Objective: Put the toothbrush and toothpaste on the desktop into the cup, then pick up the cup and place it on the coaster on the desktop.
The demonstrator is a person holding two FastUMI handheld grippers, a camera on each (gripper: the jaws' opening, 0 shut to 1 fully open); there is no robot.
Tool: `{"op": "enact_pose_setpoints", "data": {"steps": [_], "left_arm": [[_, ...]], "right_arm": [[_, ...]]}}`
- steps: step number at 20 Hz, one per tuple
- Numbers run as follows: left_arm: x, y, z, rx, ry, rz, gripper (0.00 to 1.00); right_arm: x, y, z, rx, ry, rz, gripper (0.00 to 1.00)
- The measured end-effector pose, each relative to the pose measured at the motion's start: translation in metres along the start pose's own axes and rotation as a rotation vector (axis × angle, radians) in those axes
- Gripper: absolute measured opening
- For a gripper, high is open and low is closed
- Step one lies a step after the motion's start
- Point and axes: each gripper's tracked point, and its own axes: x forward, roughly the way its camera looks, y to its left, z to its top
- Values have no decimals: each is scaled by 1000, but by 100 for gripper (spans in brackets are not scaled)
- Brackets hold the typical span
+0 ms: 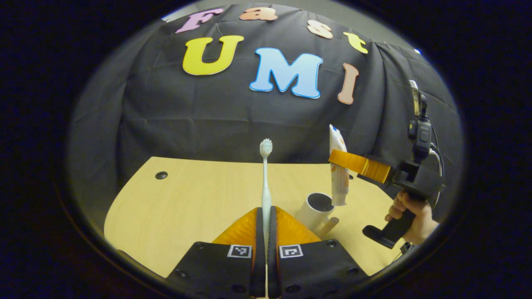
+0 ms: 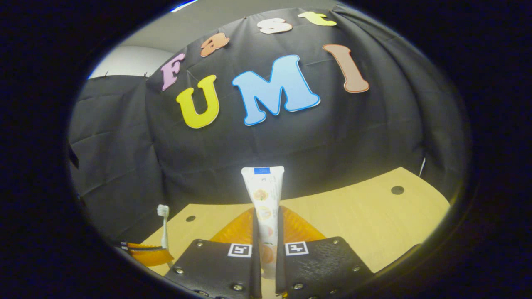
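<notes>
In the left gripper view, my left gripper is shut on a white toothbrush that stands upright, bristles on top. A white cup with a handle sits on the wooden desk just right of the fingers. Above the cup, the right gripper holds a white toothpaste tube hanging cap down, its lower end at the cup's rim. In the right gripper view, my right gripper is shut on that toothpaste tube. The toothbrush and the left gripper appear at the lower left.
A hand grips the right gripper's handle at the right of the left gripper view. The desk has small round cable holes near its back corners. Black cloth closes off the back of the booth behind the desk.
</notes>
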Motion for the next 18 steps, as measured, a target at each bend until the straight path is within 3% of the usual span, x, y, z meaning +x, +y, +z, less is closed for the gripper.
{"op": "enact_pose_setpoints", "data": {"steps": [3,4,5,9,18], "left_arm": [[5,-4,9,-5,-44,-2,10],[7,-4,11,-2,-51,-2,10],[8,-4,13,2,-60,-3,10],[15,-8,21,35,-72,-6,10],[18,-14,22,8,-66,-7,10]], "right_arm": [[20,-10,-3,-39,-24,-21,15],[23,-13,-7,-50,-27,-25,10],[26,-14,-11,-58,-25,-31,14],[35,-15,-23,-74,-10,-34,14],[43,-30,-68,-168,79,-60,16]]}}
